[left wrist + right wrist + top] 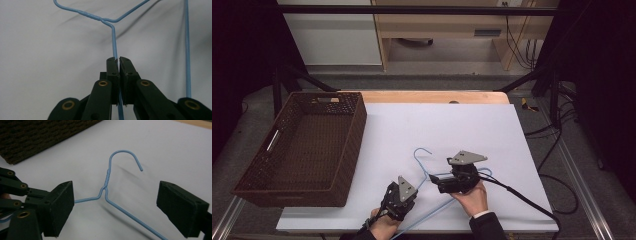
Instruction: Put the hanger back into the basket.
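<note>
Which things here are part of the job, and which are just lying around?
In use:
- blue wire hanger, clamped in the left gripper
- right gripper, open around the hanger's neck

Lying about:
- brown woven basket
- loose cables on the floor

Blue wire hanger [428, 176]: thin, light-blue coated, twisted neck, open hook. Laid near-flat on white sheet. One shoulder wire is clamped betw. left gripper [118, 60] pads, neck & hook just ahead of it. Neck is framed betw. right gripper [115, 202] jaws, untouched.

Light-blue wire hanger [427, 172], white table [452, 125], dark-brown woven basket [352, 150]
</note>
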Demonstrator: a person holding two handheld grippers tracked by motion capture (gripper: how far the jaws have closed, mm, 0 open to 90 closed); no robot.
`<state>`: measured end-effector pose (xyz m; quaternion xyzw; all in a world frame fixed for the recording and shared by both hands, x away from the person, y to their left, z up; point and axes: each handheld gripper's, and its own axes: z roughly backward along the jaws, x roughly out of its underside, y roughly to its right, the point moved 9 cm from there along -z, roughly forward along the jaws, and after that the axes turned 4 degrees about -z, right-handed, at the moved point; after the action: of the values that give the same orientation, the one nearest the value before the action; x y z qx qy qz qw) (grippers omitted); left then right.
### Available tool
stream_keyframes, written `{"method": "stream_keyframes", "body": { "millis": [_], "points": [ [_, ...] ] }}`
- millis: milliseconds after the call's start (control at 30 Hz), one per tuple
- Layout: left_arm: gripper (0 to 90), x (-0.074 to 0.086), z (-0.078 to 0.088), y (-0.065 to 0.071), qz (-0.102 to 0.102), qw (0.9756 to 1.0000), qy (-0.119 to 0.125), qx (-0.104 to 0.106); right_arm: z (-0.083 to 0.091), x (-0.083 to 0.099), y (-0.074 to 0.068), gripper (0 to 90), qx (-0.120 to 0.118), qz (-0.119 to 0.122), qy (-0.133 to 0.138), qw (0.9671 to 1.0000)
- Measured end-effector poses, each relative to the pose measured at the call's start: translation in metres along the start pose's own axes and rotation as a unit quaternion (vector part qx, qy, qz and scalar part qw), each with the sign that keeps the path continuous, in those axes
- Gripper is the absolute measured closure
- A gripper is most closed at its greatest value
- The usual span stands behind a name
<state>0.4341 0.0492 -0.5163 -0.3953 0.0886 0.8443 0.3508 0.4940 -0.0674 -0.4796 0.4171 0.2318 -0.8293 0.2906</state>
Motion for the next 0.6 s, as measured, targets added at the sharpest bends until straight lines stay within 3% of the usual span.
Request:
{"method": "stream_keyframes", "body": {
  "millis": [433,600],
  "points": [
    [86.3,0.0,0.0,0.0,0.003,1.0,0.004,0.001,-0.034,-0.007,-0.009,30.8,0.005,-0.024,-0.029,0.9993],
    [86.3,0.0,0.0,-0.002,-0.004,1.0,0.004,-0.005,-0.048,-0.004,-0.011,39.2,0.011,-0.015,-0.049,0.9986]
  ]
}}
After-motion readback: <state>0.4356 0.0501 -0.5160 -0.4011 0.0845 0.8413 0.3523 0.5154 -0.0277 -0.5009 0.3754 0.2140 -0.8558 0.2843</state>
